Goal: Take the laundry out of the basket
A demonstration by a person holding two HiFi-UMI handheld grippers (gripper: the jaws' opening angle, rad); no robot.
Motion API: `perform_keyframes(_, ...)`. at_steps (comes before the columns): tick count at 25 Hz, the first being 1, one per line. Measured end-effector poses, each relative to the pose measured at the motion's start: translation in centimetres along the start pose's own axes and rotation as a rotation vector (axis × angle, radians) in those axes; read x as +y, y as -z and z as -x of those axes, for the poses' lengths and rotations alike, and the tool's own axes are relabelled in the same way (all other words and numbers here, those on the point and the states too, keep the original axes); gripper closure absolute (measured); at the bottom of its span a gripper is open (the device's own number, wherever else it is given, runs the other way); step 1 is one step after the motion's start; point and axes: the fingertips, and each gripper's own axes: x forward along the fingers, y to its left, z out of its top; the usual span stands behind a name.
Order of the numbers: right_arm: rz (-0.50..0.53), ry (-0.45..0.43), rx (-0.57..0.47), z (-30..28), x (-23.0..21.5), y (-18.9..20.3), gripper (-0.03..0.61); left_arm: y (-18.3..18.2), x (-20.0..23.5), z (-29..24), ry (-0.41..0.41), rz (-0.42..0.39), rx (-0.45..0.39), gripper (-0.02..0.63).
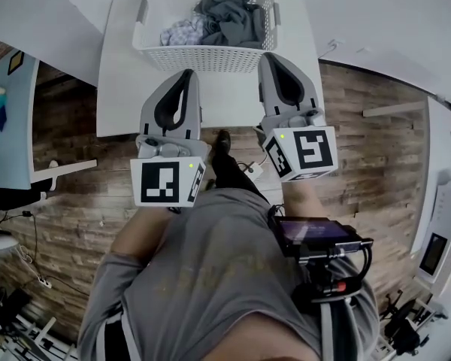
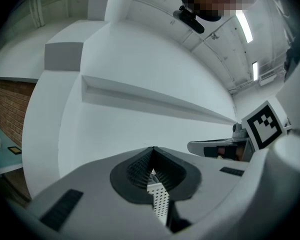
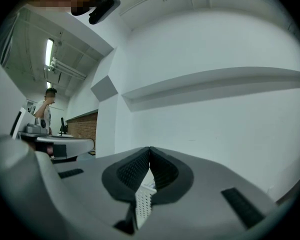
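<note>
The left claw [image 1: 186,77] and right claw [image 1: 270,59], both pressed together and empty, hover before the basket [image 1: 203,57] at upper centre of the tabletop [image 1: 124,89], with the laundry [image 1: 229,17] inside. This looks like the approach; next, a claw must spread and reach over the rim.

Grey laundry [image 1: 229,17] in white basket [image 1: 203,59]

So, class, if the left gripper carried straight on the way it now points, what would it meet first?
Most likely the front wall of the basket: the left gripper, jaws shut, aims at it over the table. Its height against the rim is unclear.
</note>
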Motion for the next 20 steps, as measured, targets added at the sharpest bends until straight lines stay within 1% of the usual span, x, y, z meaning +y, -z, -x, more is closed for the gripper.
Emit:
perform_keyframes(5,-0.014,-0.029,-0.054,-3.9,-2.3,-1.6,0.571,-1.4,1.0,-4.6,0.002,-0.016,-0.022,0.606)
perform_keyframes(9,-0.01,-0.045,-0.085,-7.0,-4.8,-3.0,0.571,-2.5,2.1,-8.5,-0.014,-0.033,-0.042,0.606)
perform_keyframes(12,-0.007,-0.043,-0.089,-9.1,-6.3,-3.5,0.571,-3.2,3.0,-10.9,-0.026,-0.039,-0.055,0.606)
perform_keyframes(15,-0.002,-0.041,-0.086,-10.7,-6.8,-3.6,0.571,-3.5,4.0,-12.2,-0.034,-0.04,-0.059,0.606)
perform_keyframes(20,0.004,-0.024,-0.07,-13.3,-7.3,-3.1,0.569,-3.1,5.4,-14.3,-0.023,-0.029,-0.051,0.606)
